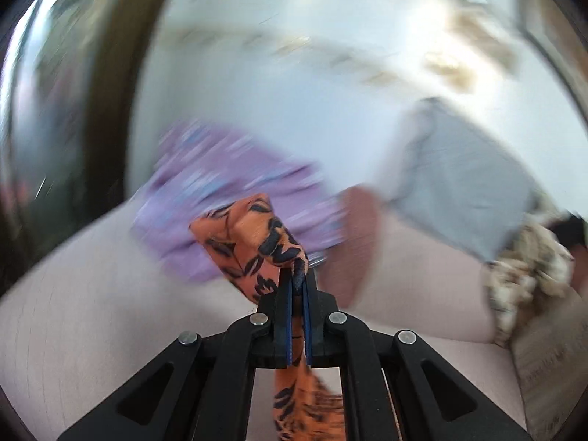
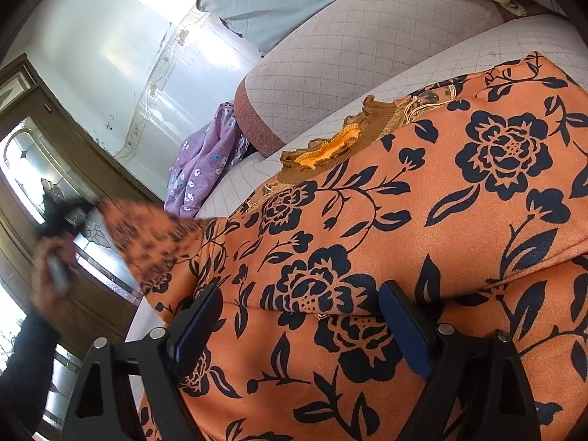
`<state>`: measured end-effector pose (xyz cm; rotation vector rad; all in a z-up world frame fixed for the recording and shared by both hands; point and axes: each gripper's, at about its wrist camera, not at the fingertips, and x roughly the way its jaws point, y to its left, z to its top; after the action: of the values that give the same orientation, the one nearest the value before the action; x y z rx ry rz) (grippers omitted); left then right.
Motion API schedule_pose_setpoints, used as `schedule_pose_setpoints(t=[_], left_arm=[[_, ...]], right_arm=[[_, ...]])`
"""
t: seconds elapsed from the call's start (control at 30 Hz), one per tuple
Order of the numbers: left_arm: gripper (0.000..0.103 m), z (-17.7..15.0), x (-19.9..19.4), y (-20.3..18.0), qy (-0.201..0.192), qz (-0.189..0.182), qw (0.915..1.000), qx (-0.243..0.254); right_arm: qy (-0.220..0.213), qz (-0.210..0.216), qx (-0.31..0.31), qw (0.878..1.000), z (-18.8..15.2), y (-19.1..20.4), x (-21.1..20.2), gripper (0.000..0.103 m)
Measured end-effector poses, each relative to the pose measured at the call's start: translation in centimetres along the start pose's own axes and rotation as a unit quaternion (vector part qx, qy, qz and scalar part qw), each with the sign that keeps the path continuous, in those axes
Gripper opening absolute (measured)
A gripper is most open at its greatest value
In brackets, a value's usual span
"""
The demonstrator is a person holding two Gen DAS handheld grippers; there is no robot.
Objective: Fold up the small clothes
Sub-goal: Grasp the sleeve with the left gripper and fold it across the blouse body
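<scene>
Left gripper (image 1: 297, 275): jaws pinched tight on a fold of the orange garment (image 1: 253, 242); cloth bunches above the tips and trails down between the black linkage arms. In the right wrist view this gripper (image 2: 60, 217) shows blurred at far left, held by a hand (image 2: 51, 272) in a dark sleeve (image 2: 25, 360), with a blurred corner of the garment stretched up to it.

Right gripper (image 2: 305, 316): jaws spread wide, blue pads (image 2: 404, 330) over the garment; whether they touch it cannot be told. Nothing gripped.

Garment (image 2: 404, 220): orange, dark rose-and-leaf print, ruffled collar (image 2: 330, 143). Lies spread on the sofa (image 2: 349, 55) seat, one corner lifted at the left.

Sofa: pale pink, quilted grid, reddish arm end (image 2: 253, 117).

Purple cloth (image 2: 205, 169): small white and blue flowers, heaped beside the sofa arm; also blurred behind the left gripper (image 1: 228, 191).

Grey cushion (image 1: 459, 183): on the sofa back.

Patterned cream cloth (image 1: 522, 275): crumpled at the right.

Wooden door (image 2: 47, 169): patterned glass panes, far left.
</scene>
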<state>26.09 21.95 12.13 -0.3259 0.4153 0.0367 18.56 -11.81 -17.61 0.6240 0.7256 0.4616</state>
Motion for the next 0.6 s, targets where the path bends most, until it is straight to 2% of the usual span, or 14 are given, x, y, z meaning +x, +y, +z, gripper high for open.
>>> schedule_pose_setpoints(t=[0.1,0.13,0.23,0.27,0.33,0.37,0.43,0.47,0.5,0.53,0.6], left_arm=[[0.004,-0.2,-3.0,-9.1,-0.017,-0.066,0.9953,0.069],[0.004,-0.7,-3.3,-10.7,-0.013,-0.081,0.9935,0.079],[0.005,-4.3,-4.0,-17.7,0.009,-0.131,0.9834,0.125],[0.008,-6.6,-3.1,-20.6,0.04,-0.158,0.9757,0.146],[0.012,-10.2,-2.0,-23.4,0.085,-0.176,0.9659,0.17],[0.03,-13.0,-0.7,-24.9,0.128,-0.184,0.9541,0.199],[0.05,-17.7,1.9,-25.7,0.211,-0.162,0.9369,0.227],[0.05,-20.3,3.4,-24.9,0.257,-0.147,0.9261,0.234],[0.05,-21.3,3.9,-24.1,0.271,-0.133,0.9243,0.234],[0.05,-22.3,4.2,-22.2,0.279,-0.103,0.9273,0.228],[0.05,-22.4,3.7,-19.0,0.277,-0.077,0.9366,0.2]], right_arm=[[-0.001,0.004,0.004,1.0,0.1,0.0,-0.1,0.089],[-0.001,0.006,0.006,1.0,0.1,-0.1,-0.2,0.089],[-0.003,0.013,0.013,1.0,0.2,-0.2,-0.4,0.089],[-0.002,0.015,0.016,1.0,0.3,-0.2,-0.5,0.089],[0.0,0.018,0.029,0.999,0.6,-0.3,-0.9,0.089],[0.005,0.015,0.037,0.999,0.7,-0.2,-1.3,0.089],[0.011,0.01,0.061,0.998,0.7,-0.3,-2.7,0.089],[0.006,0.012,0.077,0.997,0.6,-0.5,-3.8,0.089],[-0.001,0.014,0.089,0.996,0.6,-0.8,-5.1,0.089],[-0.013,0.012,0.098,0.995,0.5,-1.3,-6.7,0.089],[-0.035,0.002,0.112,0.993,0.8,-2.2,-9.7,0.09]])
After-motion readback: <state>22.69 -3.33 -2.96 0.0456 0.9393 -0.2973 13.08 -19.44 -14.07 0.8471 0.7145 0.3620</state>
